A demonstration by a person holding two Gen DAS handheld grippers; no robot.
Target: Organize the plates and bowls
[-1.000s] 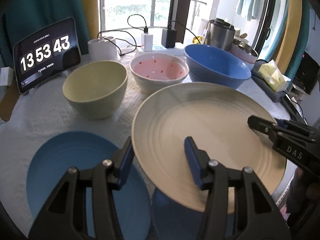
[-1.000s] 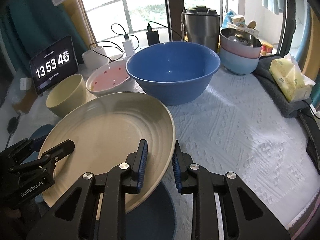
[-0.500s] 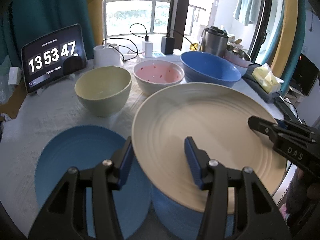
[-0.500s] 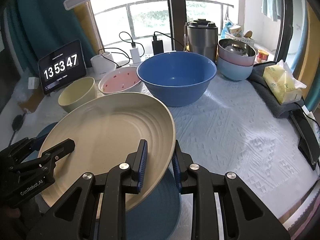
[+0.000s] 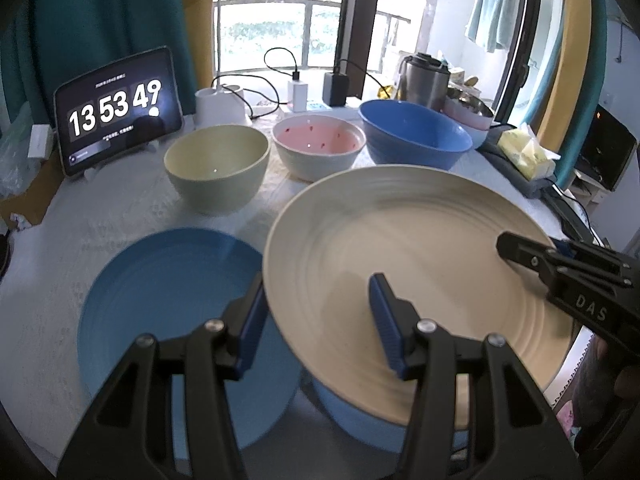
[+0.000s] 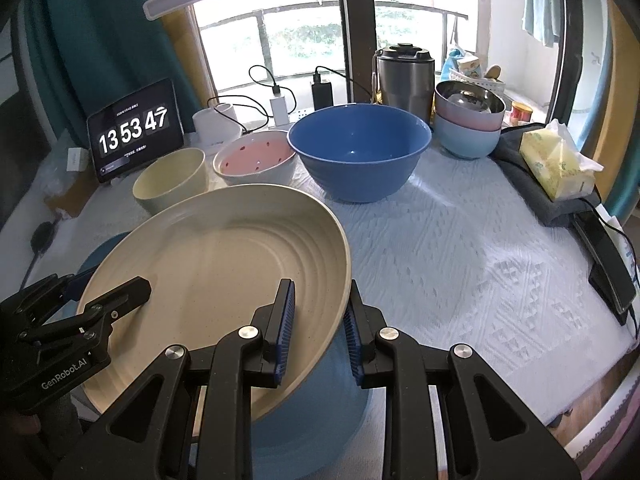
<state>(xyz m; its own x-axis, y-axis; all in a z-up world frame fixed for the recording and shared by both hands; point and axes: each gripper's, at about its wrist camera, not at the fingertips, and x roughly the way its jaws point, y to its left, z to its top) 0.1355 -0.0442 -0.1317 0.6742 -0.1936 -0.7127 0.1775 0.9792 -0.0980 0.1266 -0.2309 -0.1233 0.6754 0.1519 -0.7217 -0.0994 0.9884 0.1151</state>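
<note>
Gripping the cream plate (image 5: 404, 248) rim from opposite sides — left claw (image 5: 316, 320), right claw (image 6: 318, 328).

— Where's the big cream ribbed plate (image 5: 404, 248)?
— Tilted above a light blue plate (image 6: 316, 412), near right.
— Others?
— A flat blue plate (image 5: 168, 304) near left; yellow bowl (image 5: 218, 172), pink-lined bowl (image 5: 318, 152) and deep blue bowl (image 5: 414, 140) upright, far.

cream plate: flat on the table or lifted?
Lifted and tilted. The cream plate hangs above a blue plate, its rim between the fingers of the right gripper and the left gripper.
</note>
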